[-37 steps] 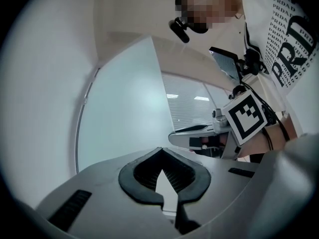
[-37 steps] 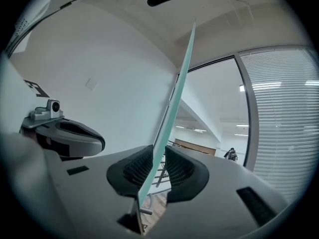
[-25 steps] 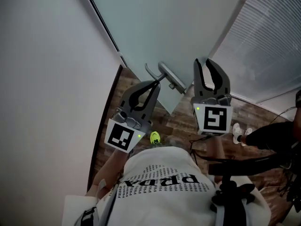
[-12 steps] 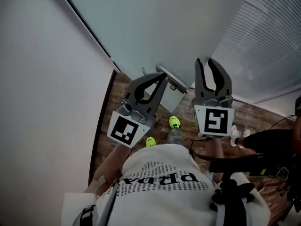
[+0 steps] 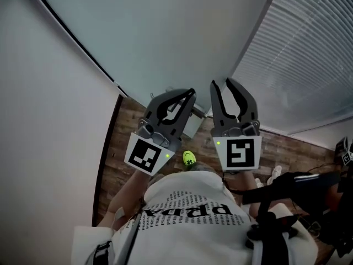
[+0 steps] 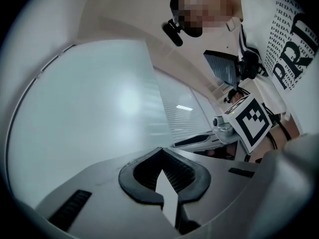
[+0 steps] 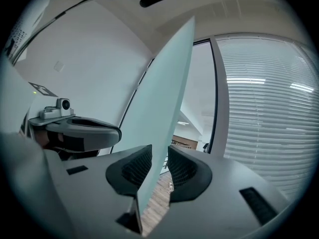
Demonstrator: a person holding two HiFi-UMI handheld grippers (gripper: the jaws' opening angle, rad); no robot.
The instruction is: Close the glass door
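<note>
The frosted glass door fills the top of the head view. My right gripper sits at its free edge. In the right gripper view the pane runs up between the jaws of that gripper, which are closed onto its edge. My left gripper is beside it on the door's face, shut with its tips touching and nothing held. In the left gripper view the pane is spread wide ahead. The door handle is mostly hidden behind the grippers.
A white wall stands left of the door. A glass partition with slatted blinds is on the right. Wooden floor lies below, with the person's yellow-green shoe. Dark equipment is at lower right.
The door has swung round and now fills more of the head view. Both grippers moved with it, closer together and leftward. The person's feet have stepped forward.
</note>
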